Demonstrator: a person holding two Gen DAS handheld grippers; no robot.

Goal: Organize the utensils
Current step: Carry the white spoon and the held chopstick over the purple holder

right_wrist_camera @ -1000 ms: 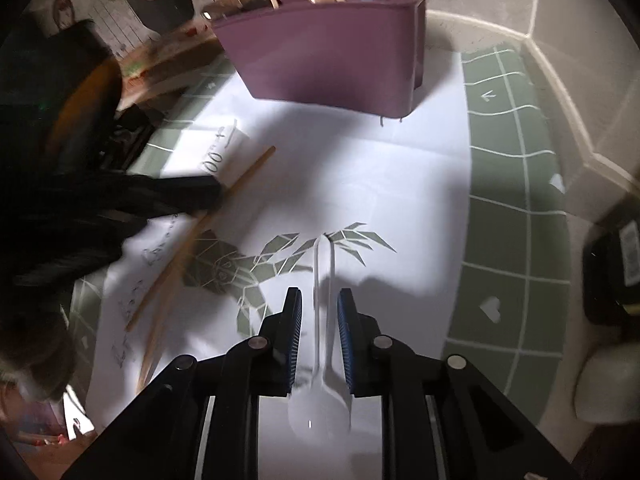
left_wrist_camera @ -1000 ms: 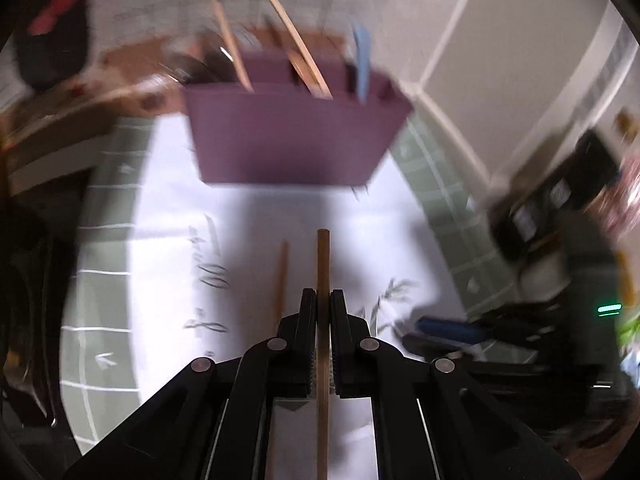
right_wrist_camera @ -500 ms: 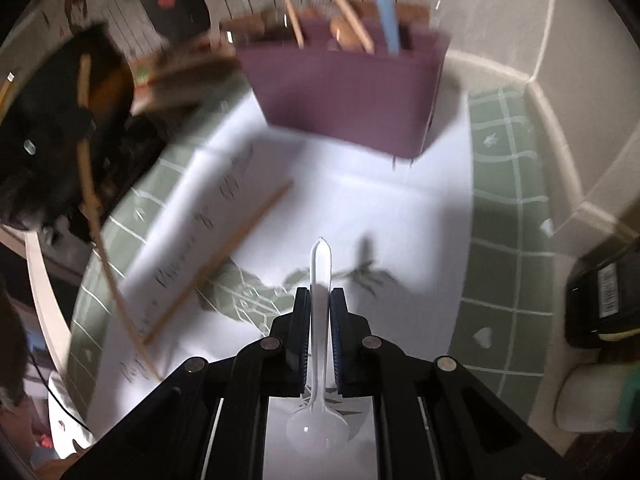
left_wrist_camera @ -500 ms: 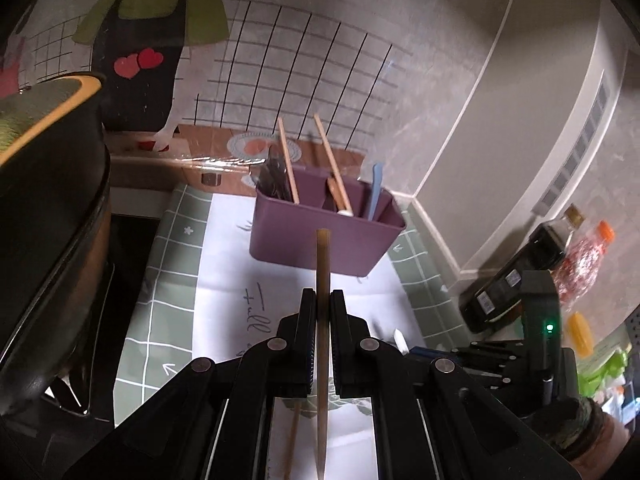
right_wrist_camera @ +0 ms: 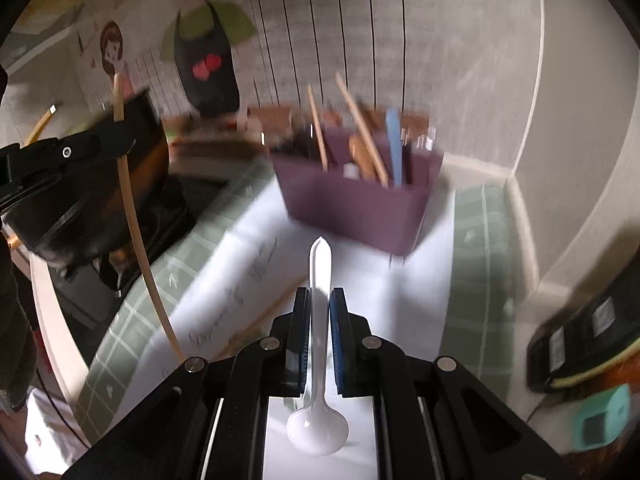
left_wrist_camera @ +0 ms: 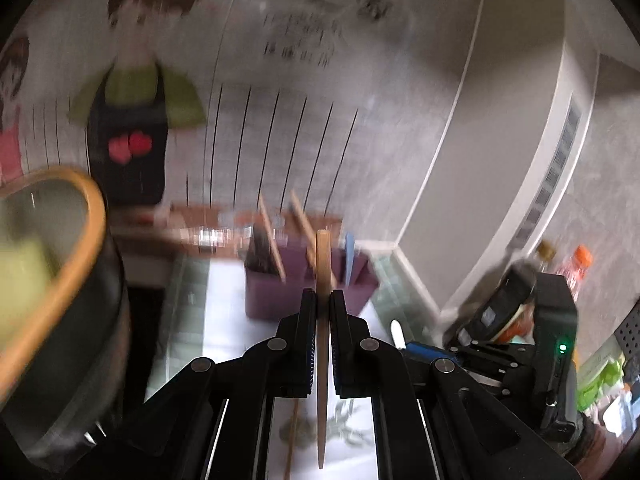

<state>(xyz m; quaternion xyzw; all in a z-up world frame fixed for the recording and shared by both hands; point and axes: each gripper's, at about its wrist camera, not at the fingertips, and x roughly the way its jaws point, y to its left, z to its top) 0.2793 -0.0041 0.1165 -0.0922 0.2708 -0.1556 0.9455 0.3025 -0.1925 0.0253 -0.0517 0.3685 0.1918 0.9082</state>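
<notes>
My left gripper [left_wrist_camera: 322, 300] is shut on a wooden chopstick [left_wrist_camera: 322, 264] and holds it upright, well above the white mat. My right gripper [right_wrist_camera: 319, 300] is shut on a white plastic spoon [right_wrist_camera: 319, 276], handle forward, bowl toward the camera. The purple utensil holder [left_wrist_camera: 280, 296] stands ahead with chopsticks and a blue utensil in it; it also shows in the right wrist view [right_wrist_camera: 360, 208]. A second chopstick [right_wrist_camera: 260, 320] lies on the mat. The left gripper [right_wrist_camera: 116, 136] with its chopstick [right_wrist_camera: 136, 232] shows at the left of the right wrist view.
A black pan with an orange rim [left_wrist_camera: 60, 272] is at the left. Bottles [left_wrist_camera: 576, 264] and a dark device [right_wrist_camera: 580, 336] stand at the right by the wall. A green checked mat [right_wrist_camera: 476, 280] lies under the white sheet.
Both grippers have risen and tilted up with their utensils. The holder now looks smaller and lower in the left wrist view. The right gripper closed on the spoon a second ago.
</notes>
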